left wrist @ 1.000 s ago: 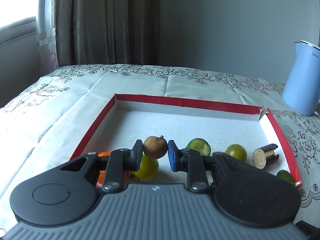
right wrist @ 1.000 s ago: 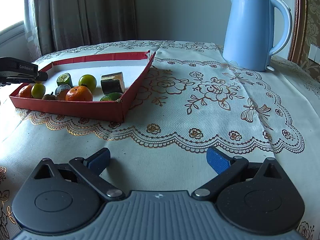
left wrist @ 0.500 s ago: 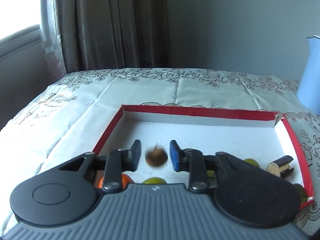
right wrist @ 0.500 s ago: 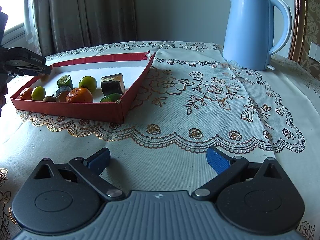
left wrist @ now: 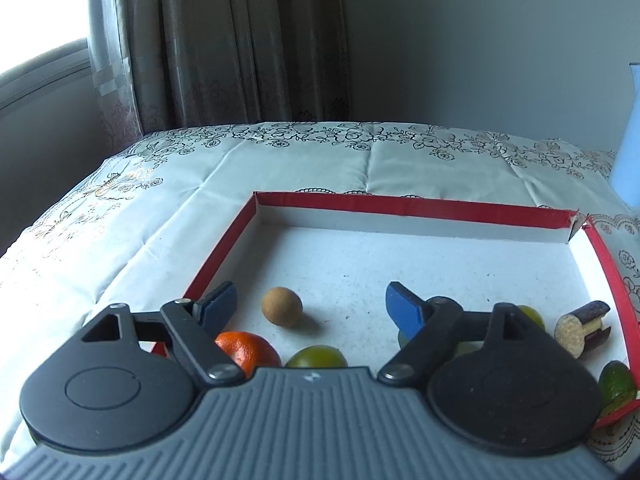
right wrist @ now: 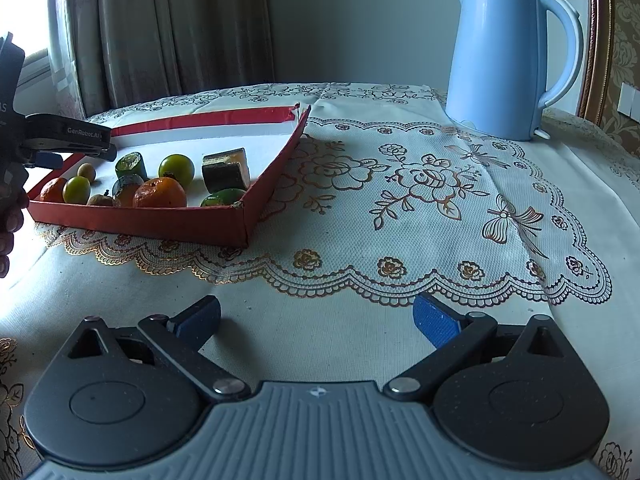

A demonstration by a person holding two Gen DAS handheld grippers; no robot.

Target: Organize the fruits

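A small brown round fruit (left wrist: 281, 306) lies free on the white floor of the red-rimmed tray (left wrist: 400, 202). My left gripper (left wrist: 310, 306) is open above it, holding nothing. Below the fingers lie an orange (left wrist: 246, 350), a green fruit (left wrist: 316, 357) and a cut dark piece (left wrist: 582, 328). In the right wrist view the tray (right wrist: 160, 224) holds the same fruits, with the left gripper's finger (right wrist: 68, 136) above its left end. My right gripper (right wrist: 316, 320) is open and empty over the tablecloth, well clear of the tray.
A blue electric kettle (right wrist: 508, 60) stands at the back right of the table. A lace cloth with gold flowers (right wrist: 420, 184) covers the table. Curtains (left wrist: 224, 44) hang behind the table's far edge.
My left gripper opened and let go of the brown fruit, which dropped onto the tray floor. The left gripper also rose and drew back. The right gripper stayed still.
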